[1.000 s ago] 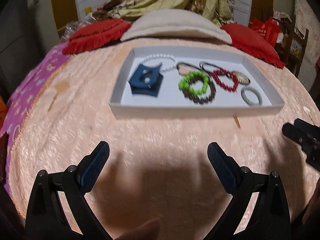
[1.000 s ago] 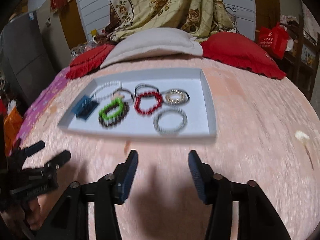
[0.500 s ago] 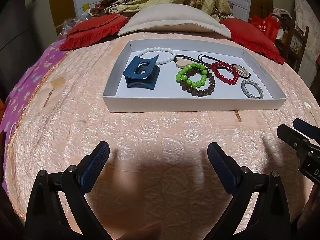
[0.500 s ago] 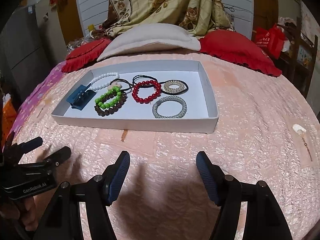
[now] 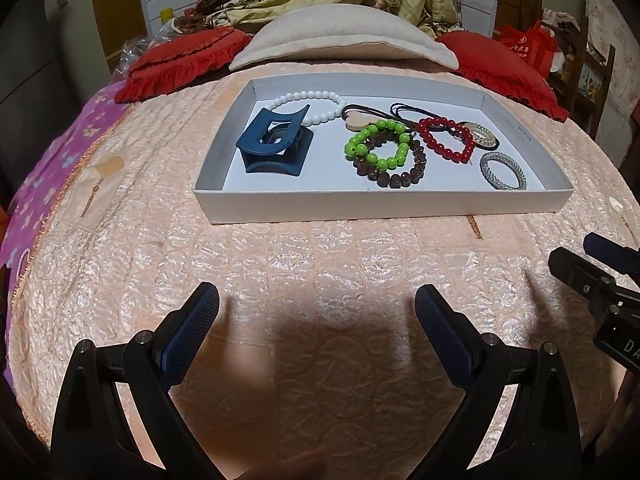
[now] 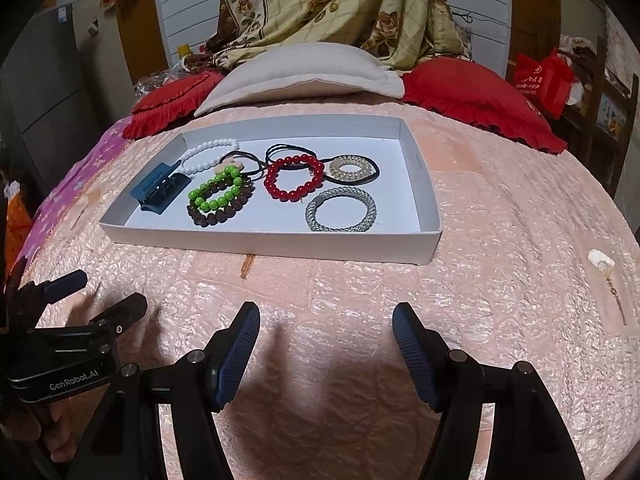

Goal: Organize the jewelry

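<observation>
Both the left gripper [image 5: 316, 312] and right gripper [image 6: 324, 328] hang wide open and empty over the pink bed [image 5: 320, 248], while the bead bracelets [image 5: 384, 152] lie together ahead in the flat white box [image 5: 380, 202], easy to reach.

A bed with a pink quilted cover [image 5: 320, 264] filled the frame. On it, in the upper middle, lay a white tray [image 5: 384, 202]. Behind it were a beige pillow [image 5: 344, 40] and two red cushions [image 5: 188, 60], upper left and upper right.
</observation>
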{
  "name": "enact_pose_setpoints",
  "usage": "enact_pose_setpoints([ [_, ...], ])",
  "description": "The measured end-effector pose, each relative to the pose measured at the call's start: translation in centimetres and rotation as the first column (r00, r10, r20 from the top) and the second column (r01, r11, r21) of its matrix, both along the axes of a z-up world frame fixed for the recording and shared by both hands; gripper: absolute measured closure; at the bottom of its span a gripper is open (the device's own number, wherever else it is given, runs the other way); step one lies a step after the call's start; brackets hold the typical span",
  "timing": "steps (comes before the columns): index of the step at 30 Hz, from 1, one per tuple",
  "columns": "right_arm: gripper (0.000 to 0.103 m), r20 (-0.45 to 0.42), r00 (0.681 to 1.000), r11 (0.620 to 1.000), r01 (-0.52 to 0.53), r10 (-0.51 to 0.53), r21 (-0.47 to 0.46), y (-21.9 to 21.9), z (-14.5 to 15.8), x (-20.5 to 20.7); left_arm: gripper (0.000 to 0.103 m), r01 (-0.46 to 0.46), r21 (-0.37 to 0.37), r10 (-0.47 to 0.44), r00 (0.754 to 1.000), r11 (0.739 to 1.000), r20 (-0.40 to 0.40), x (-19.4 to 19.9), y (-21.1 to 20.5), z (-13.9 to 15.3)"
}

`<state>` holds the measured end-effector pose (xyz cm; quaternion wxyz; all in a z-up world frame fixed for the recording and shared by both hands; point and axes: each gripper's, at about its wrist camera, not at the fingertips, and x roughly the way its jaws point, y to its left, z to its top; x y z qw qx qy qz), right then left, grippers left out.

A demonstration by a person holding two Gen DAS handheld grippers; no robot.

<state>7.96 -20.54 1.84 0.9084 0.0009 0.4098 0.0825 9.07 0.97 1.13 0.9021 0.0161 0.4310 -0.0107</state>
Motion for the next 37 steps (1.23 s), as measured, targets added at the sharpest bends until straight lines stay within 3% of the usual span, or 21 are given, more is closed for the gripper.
enact_pose_setpoints([
  [37, 0.036, 0.011, 1.0, 1.0, -0.009, 0.009, -0.015, 0.29, 0.17, -0.23, 0.004, 0.017, -0.006, -0.017, 1.0, 1.0, 0.015, -0.21, -0.62, -0.2],
])
